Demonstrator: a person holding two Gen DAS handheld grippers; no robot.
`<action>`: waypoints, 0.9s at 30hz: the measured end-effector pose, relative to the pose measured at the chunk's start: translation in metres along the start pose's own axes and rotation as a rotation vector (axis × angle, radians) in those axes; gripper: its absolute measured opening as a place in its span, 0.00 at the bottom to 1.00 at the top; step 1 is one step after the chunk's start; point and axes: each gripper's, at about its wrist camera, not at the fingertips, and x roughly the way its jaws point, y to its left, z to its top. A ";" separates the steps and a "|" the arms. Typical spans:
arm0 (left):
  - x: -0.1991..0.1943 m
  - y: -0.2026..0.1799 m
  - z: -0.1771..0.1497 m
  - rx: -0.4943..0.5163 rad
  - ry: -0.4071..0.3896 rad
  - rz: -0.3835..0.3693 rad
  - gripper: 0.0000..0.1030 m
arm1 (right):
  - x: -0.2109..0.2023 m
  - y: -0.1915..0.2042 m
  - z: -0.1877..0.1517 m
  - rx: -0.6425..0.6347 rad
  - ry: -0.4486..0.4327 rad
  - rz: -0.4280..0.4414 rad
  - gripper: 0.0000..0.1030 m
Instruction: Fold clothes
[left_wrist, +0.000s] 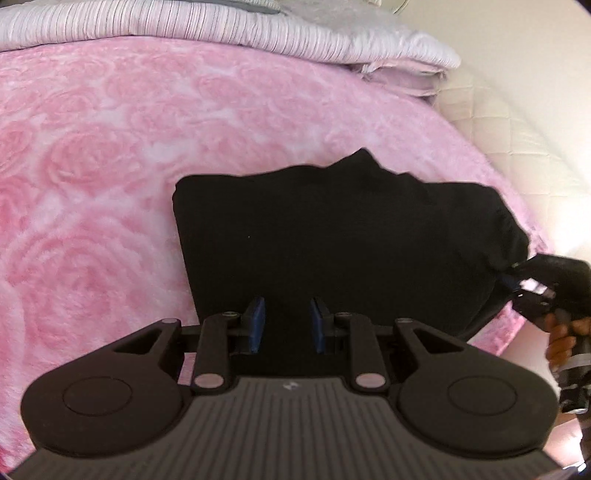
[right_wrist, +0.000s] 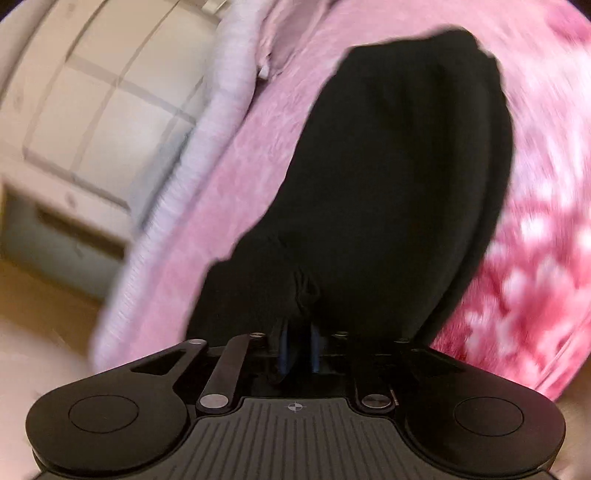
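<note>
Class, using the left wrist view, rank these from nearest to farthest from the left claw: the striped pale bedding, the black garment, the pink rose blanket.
1. Black garment: directly under and ahead of the left claw, whose fingers are apart.
2. Pink rose blanket: spread beneath the garment, stretching left and ahead.
3. Striped pale bedding: along the far top edge.
</note>
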 end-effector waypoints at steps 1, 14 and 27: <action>0.002 -0.001 -0.001 -0.002 0.004 0.006 0.20 | 0.001 -0.008 0.001 0.044 0.005 0.022 0.20; -0.002 -0.022 0.015 0.078 -0.010 0.014 0.20 | -0.028 0.026 0.012 -0.315 -0.156 -0.001 0.04; 0.026 -0.038 0.014 0.126 0.047 -0.012 0.20 | -0.035 -0.023 0.039 -0.344 -0.204 -0.120 0.04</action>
